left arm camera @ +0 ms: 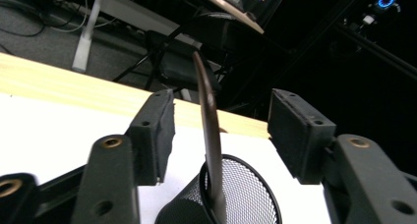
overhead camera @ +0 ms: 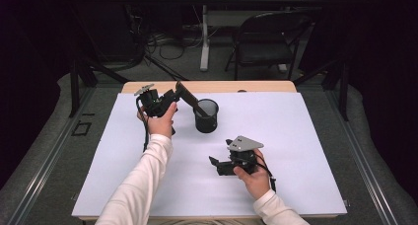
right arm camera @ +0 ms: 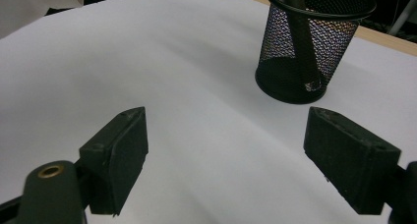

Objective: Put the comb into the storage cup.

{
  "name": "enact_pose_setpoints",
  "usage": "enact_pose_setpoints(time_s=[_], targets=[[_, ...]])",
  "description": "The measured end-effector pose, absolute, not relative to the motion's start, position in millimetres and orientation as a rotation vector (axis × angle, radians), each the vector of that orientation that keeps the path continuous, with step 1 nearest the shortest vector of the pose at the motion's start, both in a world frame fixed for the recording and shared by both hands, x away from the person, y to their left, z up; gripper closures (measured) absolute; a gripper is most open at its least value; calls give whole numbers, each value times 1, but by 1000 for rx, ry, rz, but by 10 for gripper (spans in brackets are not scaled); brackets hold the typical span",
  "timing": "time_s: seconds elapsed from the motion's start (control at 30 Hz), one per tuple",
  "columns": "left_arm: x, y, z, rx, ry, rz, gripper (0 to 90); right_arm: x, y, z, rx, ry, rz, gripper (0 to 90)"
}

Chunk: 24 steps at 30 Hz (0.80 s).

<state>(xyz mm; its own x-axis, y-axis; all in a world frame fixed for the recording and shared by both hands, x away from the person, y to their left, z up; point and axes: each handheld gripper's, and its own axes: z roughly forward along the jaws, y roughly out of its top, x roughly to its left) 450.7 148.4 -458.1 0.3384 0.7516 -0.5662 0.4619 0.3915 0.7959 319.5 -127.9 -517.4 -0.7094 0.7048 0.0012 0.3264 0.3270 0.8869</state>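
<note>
1. Left gripper (overhead camera: 173, 97) is up near the table's far edge, held by the left hand (overhead camera: 160, 121), white sleeve (overhead camera: 143, 178) coming in from the bottom of the high view.
2. A long dark flat stick (left arm camera: 210, 130) (exact item hard to tell, maybe a ruler) stands tilted in the black mesh cup (overhead camera: 206, 115), lower end inside, upper end leaning out toward the left gripper.
3. In the left gripper view the stick rises between the two pads (left arm camera: 156, 130); clear gaps on both sides, so jaws spread and not pinching it.
4. The mesh cup sits upright on the white sheet (overhead camera: 296, 136), toward the far middle of the table.
5. Right gripper (overhead camera: 215, 164) sits low over the sheet, nearer the person, well apart from the cup, held in the right hand (overhead camera: 254, 178).
6. Right gripper view: jaws spread wide, nothing between them, just white sheet; cup with stick beyond and to the right.
</note>
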Motion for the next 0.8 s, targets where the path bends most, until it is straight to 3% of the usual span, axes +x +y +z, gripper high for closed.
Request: enact_pose_setpoints(time_s=[0.43,0.8], targets=[[445,150,-454,1338,1243,284,310,319,-128,-518,910,2214,1334,168],[436,158,-448,1378,1194,305,303,319,-127,-518,907,2216,1331,168]])
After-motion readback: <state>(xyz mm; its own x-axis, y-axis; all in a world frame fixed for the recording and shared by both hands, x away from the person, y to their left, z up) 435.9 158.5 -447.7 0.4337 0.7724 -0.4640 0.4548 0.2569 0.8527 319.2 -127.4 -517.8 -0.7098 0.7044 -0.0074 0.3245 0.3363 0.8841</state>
